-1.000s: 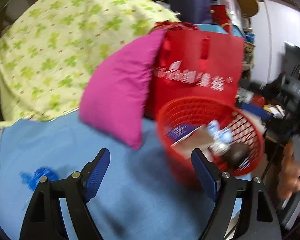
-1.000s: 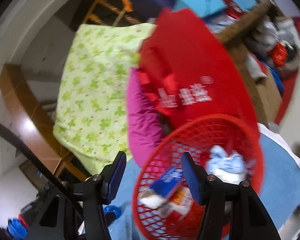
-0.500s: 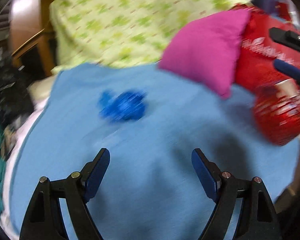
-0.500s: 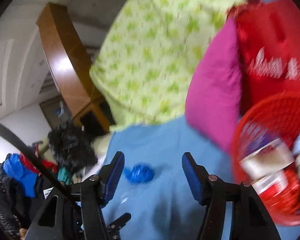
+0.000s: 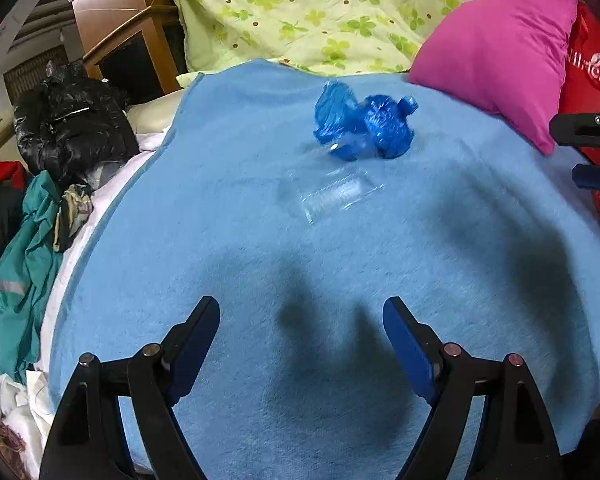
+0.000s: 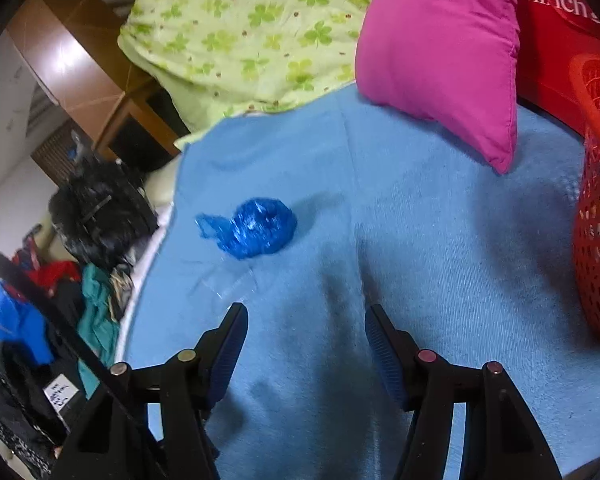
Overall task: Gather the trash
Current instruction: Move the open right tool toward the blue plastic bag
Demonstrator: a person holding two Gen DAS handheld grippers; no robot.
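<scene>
Both tongs hang over the blue blanket (image 5: pixel 440 240), nothing between the pads. Left tongs (image 5: pixel 301 330) spread wide; right tongs (image 6: pixel 305 332) spread narrower, also empty. Crumpled blue plastic bag (image 5: pixel 364 126) lies on the blanket at 12 o'clock from the left tongs, clear plastic tray (image 5: pixel 332 194) just beside it on the near side. Red mesh basket (image 6: pixel 598 208) sits at 3 o'clock of the right tongs, next to the magenta pillow (image 6: pixel 440 52).

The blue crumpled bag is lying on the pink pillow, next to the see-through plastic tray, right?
Not quite. The blue crumpled bag lies on the blue blanket, not the pink pillow; the left wrist view shows it, with the see-through plastic tray beside it.
</scene>
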